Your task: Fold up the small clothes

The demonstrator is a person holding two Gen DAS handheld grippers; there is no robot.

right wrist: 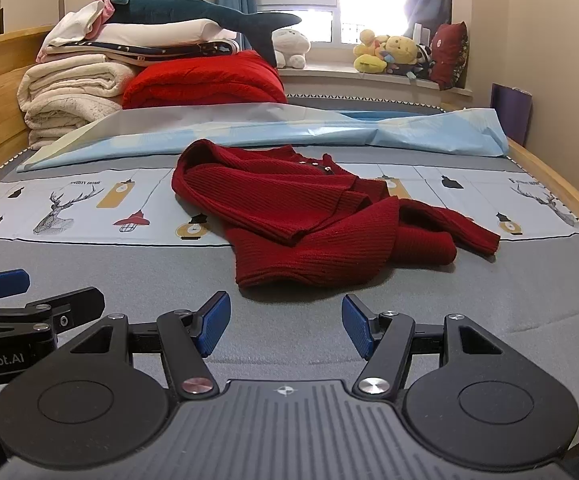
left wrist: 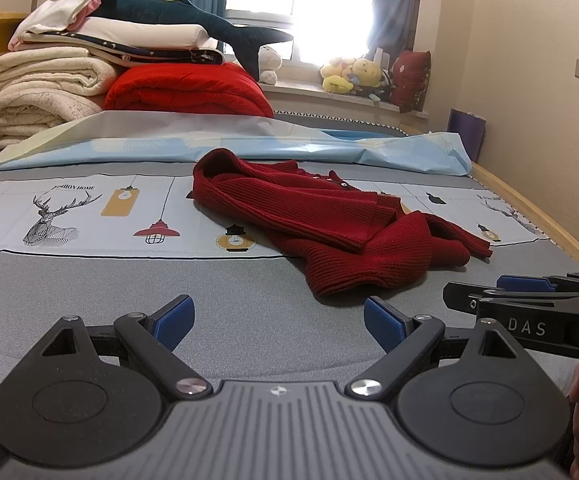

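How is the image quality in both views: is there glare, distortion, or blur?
Left wrist view: the window is blown out white; fisheye bends the walls; dark corners; the red sweater is sharp. Right wrist view: the same window glare, milder; the bed edge curves; the sweater casts a soft shadow in front.

Both wrist views, side by side, face the same bed (left wrist: 249,320) low.

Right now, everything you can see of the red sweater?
The sweater is dark red ribbed knit, with small buttons near the far edge. It lies crumpled and unfolded on the bed, partly on the printed sheet, one sleeve trailing right. Nothing else touches it; both grippers are open short of it.
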